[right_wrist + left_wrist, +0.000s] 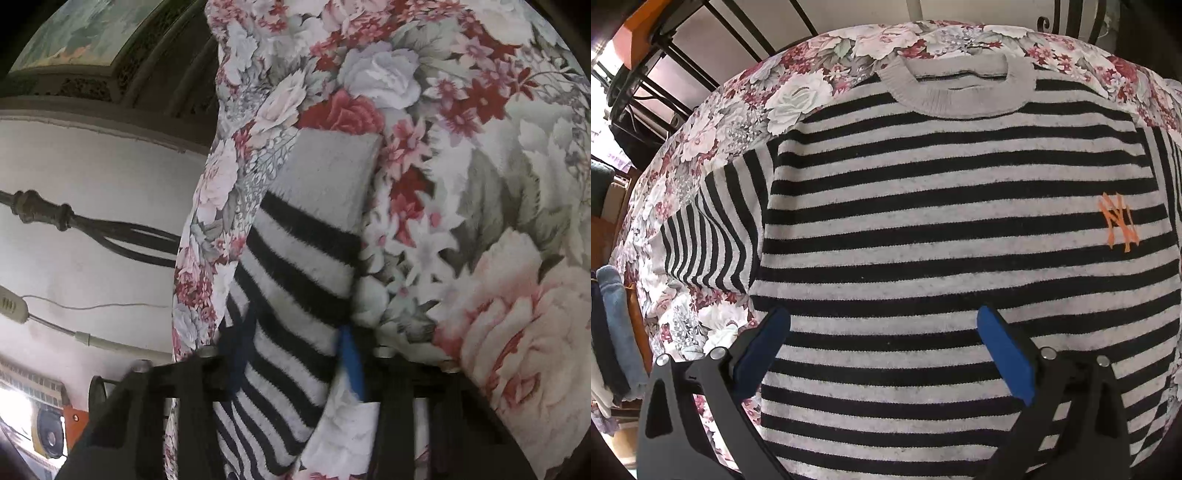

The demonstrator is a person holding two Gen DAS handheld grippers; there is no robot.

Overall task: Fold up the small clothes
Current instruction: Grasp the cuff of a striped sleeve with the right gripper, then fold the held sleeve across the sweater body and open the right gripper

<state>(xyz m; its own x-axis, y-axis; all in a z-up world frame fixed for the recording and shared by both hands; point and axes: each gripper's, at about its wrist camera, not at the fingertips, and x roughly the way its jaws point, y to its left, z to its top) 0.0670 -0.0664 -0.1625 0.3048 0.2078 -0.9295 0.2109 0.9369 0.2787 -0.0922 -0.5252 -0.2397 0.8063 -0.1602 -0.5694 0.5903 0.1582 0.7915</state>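
Observation:
A black-and-grey striped sweater [953, 206] with a grey collar and an orange NY logo lies flat, front up, on a floral cloth [713, 129]. My left gripper [882, 332] hovers over the sweater's lower body, jaws wide apart, nothing between the blue pads. In the right wrist view one striped sleeve [303, 266] with a grey cuff lies on the floral cloth [480, 184]. My right gripper [291, 354] straddles this sleeve near its upper part, blue pads on either side of the fabric with a gap; the sleeve lies flat.
The cloth-covered surface drops off at the left, where a black metal frame [687, 66] and hanging clothes [613, 317] stand. In the right wrist view a white wall with a cable [85, 306] lies beyond the cloth's left edge.

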